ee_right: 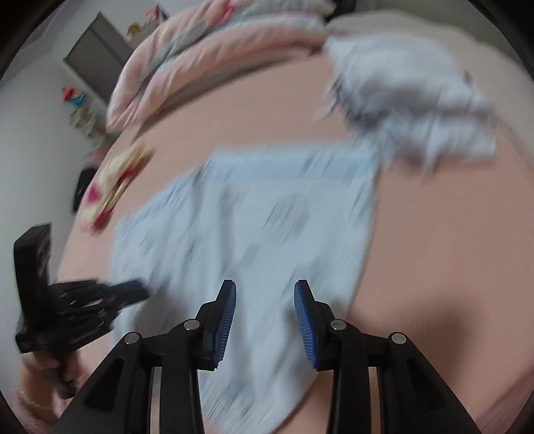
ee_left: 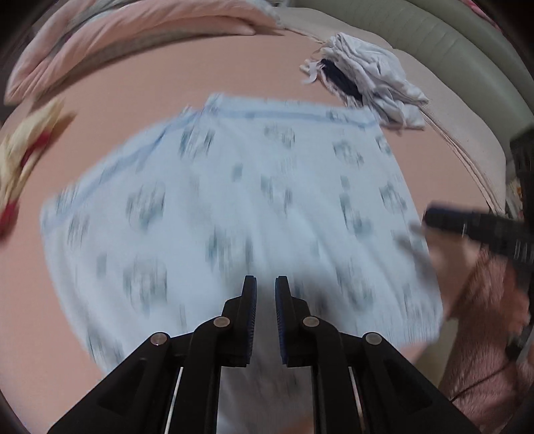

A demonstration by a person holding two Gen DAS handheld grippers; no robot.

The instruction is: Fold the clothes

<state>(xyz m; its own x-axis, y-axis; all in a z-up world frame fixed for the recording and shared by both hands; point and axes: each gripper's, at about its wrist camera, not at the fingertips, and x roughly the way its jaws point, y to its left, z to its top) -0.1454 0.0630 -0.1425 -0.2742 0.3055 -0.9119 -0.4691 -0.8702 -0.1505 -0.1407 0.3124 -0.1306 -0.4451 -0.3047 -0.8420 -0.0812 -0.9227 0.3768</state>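
Left wrist view: left gripper (ee_left: 266, 283) sits low over the near part of a light blue patterned garment (ee_left: 233, 207), jaws narrowly parted with a slim gap, nothing visibly clamped between them. Garment lies spread flat on the pink bedsheet (ee_left: 167, 110), darker blue band along its far edge; print is motion-blurred. Crumpled white clothes (ee_left: 373, 76) lie on the far right of the sheet, just beside the garment's far right corner. Cream-and-red cloth (ee_left: 23, 160) at left edge, well apart. Pink quilt (ee_left: 133, 30) bunched along the far side. Right gripper (ee_left: 467, 227) shows at the garment's right edge; a fuzzy pink sleeve (ee_left: 487, 317) below it. Right wrist view: right gripper (ee_right: 265, 290) jaws spread wide, empty, above the garment's near right part. Left gripper (ee_right: 130, 290) reaches in from the left, tips at the garment's left edge; grip there too blurred to tell.
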